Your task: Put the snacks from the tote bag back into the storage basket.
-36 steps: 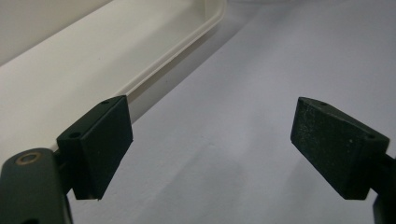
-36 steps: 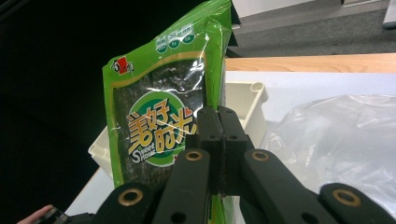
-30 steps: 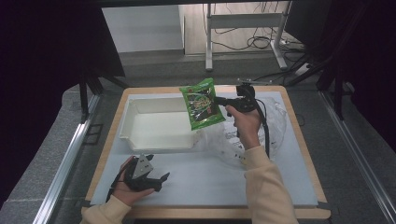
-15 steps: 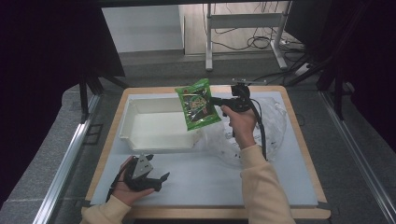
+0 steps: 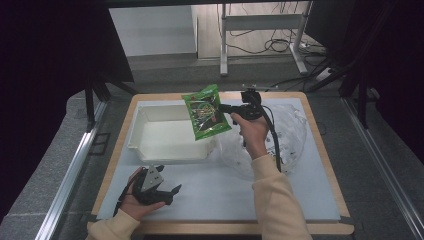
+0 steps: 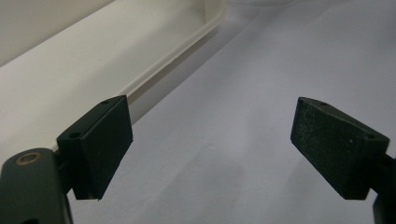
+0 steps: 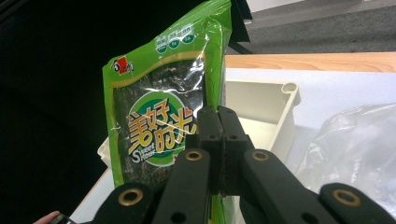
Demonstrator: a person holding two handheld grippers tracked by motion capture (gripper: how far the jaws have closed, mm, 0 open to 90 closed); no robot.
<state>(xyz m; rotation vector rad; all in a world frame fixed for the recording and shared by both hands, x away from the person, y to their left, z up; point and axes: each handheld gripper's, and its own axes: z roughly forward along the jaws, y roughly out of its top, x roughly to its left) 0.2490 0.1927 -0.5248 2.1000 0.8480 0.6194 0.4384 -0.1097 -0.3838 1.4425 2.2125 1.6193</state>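
Note:
A green snack packet (image 5: pixel 205 111) hangs in the air over the right end of a white plastic bin (image 5: pixel 150 116). My right gripper (image 5: pixel 224 108) is shut on the packet's right edge; in the right gripper view the jaws pinch the green snack packet (image 7: pixel 154 126) at the right gripper (image 7: pixel 218 116). My left gripper (image 5: pixel 172 192) rests in a hand on the white mat at the front left. The left gripper (image 6: pixel 210 144) is open with nothing between its pads, and the bin's wall (image 6: pixel 70 88) lies just to one side.
A crumpled clear plastic bag (image 5: pixel 287 135) lies on the mat to the right of the bin, behind the right forearm. The white mat (image 5: pixel 225 195) covers a wooden tabletop (image 5: pixel 325 150). A cable (image 5: pixel 272 135) trails from the right gripper.
The right gripper has carried the packet leftward, further over the bin. The left gripper has stayed in place.

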